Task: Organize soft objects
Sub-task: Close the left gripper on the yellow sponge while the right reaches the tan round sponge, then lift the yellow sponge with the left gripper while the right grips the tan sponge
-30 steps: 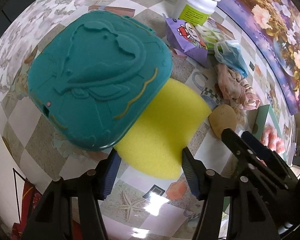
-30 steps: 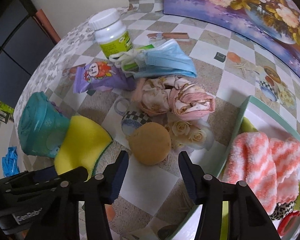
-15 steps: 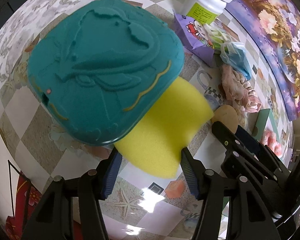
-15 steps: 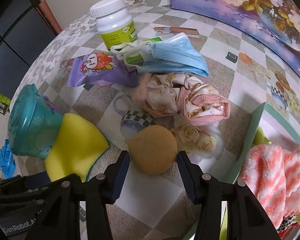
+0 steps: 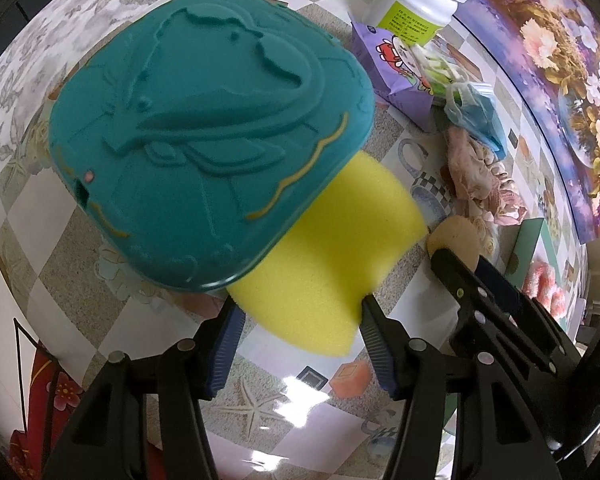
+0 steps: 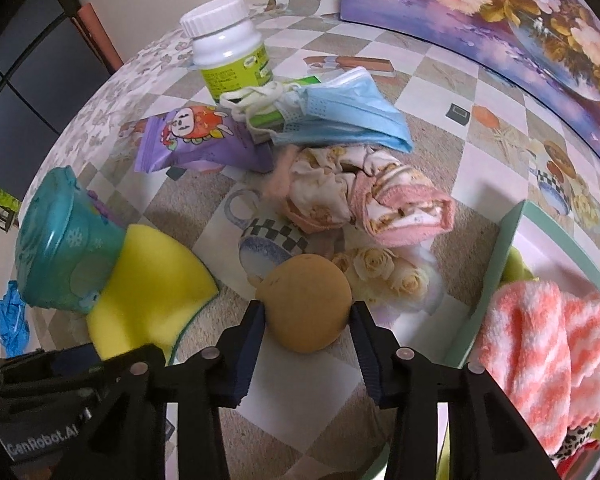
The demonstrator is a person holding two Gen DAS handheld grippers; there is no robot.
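We are closing the right gripper [image 6: 306,314] on the tan round sponge [image 6: 306,302], which is lying on the counter [image 6: 452,80] between its fingers [image 6: 248,344]; both pads are already touching its sides. The sponge is sitting just beside the crumpled pink cloth [image 6: 364,196] and near the green-rimmed tray [image 6: 500,248], where a pink-and-white fluffy towel [image 6: 540,344] is lying. We are holding the left gripper [image 5: 300,320] around the near end of the yellow sponge [image 5: 324,264]; the right-hand finger is pressing its edge, but we cannot tell whether the other one is touching. The sponge's far end is tucked under the teal container [image 5: 204,132]. Behind are lying a purple snack packet [image 6: 196,140], a blue face mask [image 6: 348,112] and a white bottle [image 6: 228,48].
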